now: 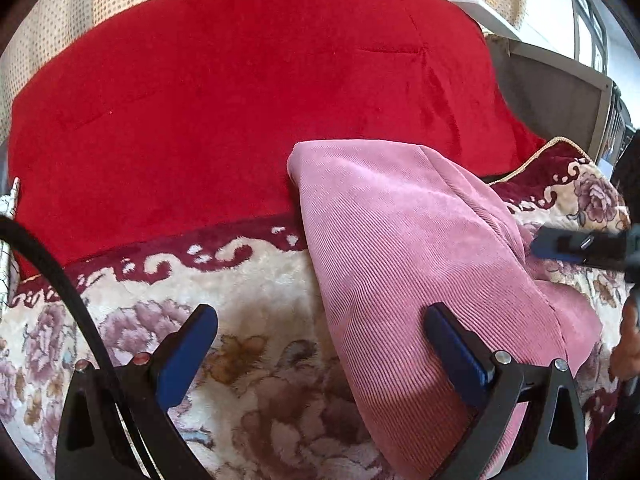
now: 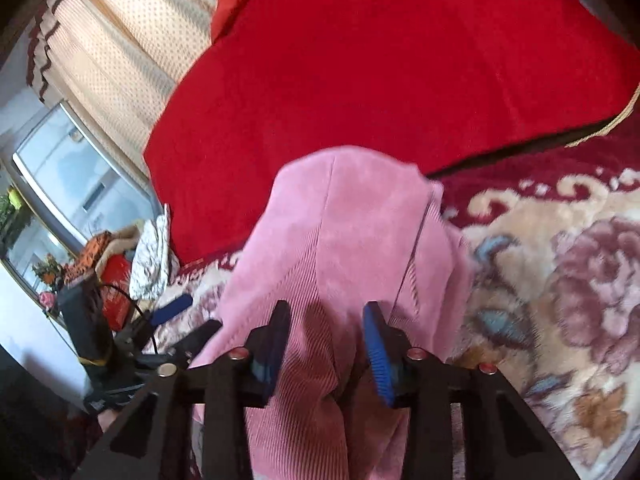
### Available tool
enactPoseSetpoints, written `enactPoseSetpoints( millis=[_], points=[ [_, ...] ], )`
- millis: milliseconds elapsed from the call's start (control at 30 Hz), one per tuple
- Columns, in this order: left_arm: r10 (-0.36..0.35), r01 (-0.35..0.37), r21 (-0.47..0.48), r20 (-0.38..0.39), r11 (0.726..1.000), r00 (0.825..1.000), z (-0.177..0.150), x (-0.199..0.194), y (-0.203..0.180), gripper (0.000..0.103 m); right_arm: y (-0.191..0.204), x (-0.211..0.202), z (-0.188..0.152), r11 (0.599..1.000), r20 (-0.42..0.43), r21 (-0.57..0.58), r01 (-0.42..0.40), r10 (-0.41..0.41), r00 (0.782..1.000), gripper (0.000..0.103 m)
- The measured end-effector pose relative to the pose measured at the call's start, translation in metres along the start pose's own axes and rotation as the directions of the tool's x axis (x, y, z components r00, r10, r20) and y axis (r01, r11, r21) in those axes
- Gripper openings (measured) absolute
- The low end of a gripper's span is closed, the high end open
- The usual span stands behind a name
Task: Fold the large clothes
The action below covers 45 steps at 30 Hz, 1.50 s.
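A pink corduroy garment (image 1: 420, 240) lies folded into a long strip on a floral plush blanket (image 1: 260, 300), its far end reaching onto a red blanket (image 1: 240, 100). My left gripper (image 1: 320, 312) stands open wide above the garment's left edge, with one finger over the pink cloth and the other over the floral blanket. In the right wrist view my right gripper (image 2: 327, 308) hovers over the near part of the garment (image 2: 340, 220), jaws apart and pads clear of the cloth. Its blue finger (image 1: 580, 246) shows at the right edge of the left wrist view.
The red blanket (image 2: 380, 60) covers the far side. Dotted curtains (image 2: 120, 60) and a window (image 2: 72, 180) lie beyond to the left, with a pile of small things (image 2: 116, 280) below them. A grey panel (image 1: 560, 96) stands at the far right. A black cable (image 1: 60, 280) crosses my left gripper.
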<state>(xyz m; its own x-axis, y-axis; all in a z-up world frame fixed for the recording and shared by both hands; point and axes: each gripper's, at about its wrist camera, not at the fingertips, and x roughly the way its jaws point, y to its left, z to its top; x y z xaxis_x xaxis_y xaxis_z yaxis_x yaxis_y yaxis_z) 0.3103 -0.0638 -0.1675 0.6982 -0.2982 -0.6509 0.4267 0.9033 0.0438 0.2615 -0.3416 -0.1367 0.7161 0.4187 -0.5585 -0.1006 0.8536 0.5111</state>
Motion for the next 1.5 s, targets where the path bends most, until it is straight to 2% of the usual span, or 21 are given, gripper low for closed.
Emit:
enactPoseSetpoints(
  millis=[33,133,367,467,533,567,633,700,800,967,1067,1200,1233,1333,1433,1500],
  points=[
    [0.004,-0.004,0.003,0.002,1.000,1.000,0.000,0.000,0.000,0.103,-0.003,-0.005,0.001,1.000,0.017,0.014,-0.008,0.008,1.000,0.071],
    [0.014,-0.015,0.011,0.007,1.000,1.000,-0.001,-0.002,-0.002,0.103,-0.012,-0.016,0.005,0.999,0.037,0.047,-0.028,0.026,0.999,0.072],
    [0.019,-0.019,0.010,0.006,1.000,1.000,-0.001,-0.004,-0.003,0.103,-0.034,-0.013,0.005,0.991,-0.014,0.127,-0.045,0.047,0.999,0.072],
    [-0.029,0.029,-0.016,-0.019,0.999,0.999,0.000,-0.004,0.004,0.103,-0.041,-0.006,0.003,0.986,-0.050,0.149,-0.069,0.078,0.996,0.072],
    [-0.119,0.115,-0.087,-0.043,0.990,0.992,0.001,-0.003,0.019,0.103,-0.047,-0.001,0.002,0.983,-0.073,0.164,-0.088,0.101,0.992,0.072],
    [-0.170,0.162,-0.136,-0.050,0.977,0.984,0.001,-0.001,0.028,0.103,-0.049,0.000,0.001,0.980,-0.079,0.172,-0.097,0.112,0.991,0.072],
    [-0.284,0.265,-0.238,-0.049,0.934,0.958,-0.001,0.002,0.045,0.103,-0.053,0.001,-0.001,0.977,-0.083,0.186,-0.105,0.122,0.989,0.072],
    [-0.334,0.309,-0.289,-0.042,0.906,0.942,-0.003,0.005,0.053,0.103,-0.057,0.002,-0.002,0.974,-0.086,0.194,-0.117,0.136,0.987,0.072],
    [-0.362,0.328,-0.311,-0.055,0.892,0.931,-0.004,0.009,0.054,0.103,-0.062,0.002,-0.004,0.971,-0.088,0.203,-0.126,0.147,0.985,0.073],
    [-0.465,0.420,-0.299,-0.093,0.856,0.881,-0.003,0.017,0.039,0.103,-0.072,0.008,-0.008,0.951,-0.099,0.245,-0.188,0.217,0.971,0.075],
    [-0.485,0.428,-0.314,-0.132,0.848,0.864,-0.006,0.027,0.030,0.103,-0.076,0.019,-0.012,0.938,-0.124,0.271,-0.217,0.257,0.958,0.079],
    [-0.563,0.478,-0.384,-0.145,0.790,0.814,-0.010,0.040,0.029,0.103,-0.078,0.031,-0.013,0.910,-0.100,0.300,-0.285,0.327,0.940,0.093],
    [-0.574,0.484,-0.393,-0.148,0.782,0.806,-0.011,0.042,0.028,0.103,-0.077,0.032,-0.012,0.905,-0.089,0.300,-0.301,0.341,0.936,0.097],
    [-0.584,0.493,-0.391,-0.159,0.778,0.796,-0.013,0.046,0.019,0.103,-0.075,0.040,-0.010,0.895,-0.084,0.300,-0.329,0.368,0.926,0.100],
    [-0.609,0.512,-0.401,-0.161,0.760,0.777,-0.012,0.049,0.008,0.103,-0.075,0.049,-0.008,0.887,-0.073,0.310,-0.342,0.381,0.922,0.100],
    [-0.613,0.514,-0.409,-0.156,0.754,0.774,-0.012,0.052,0.003,0.103,-0.074,0.053,-0.008,0.882,-0.061,0.319,-0.347,0.384,0.921,0.100]
  ],
)
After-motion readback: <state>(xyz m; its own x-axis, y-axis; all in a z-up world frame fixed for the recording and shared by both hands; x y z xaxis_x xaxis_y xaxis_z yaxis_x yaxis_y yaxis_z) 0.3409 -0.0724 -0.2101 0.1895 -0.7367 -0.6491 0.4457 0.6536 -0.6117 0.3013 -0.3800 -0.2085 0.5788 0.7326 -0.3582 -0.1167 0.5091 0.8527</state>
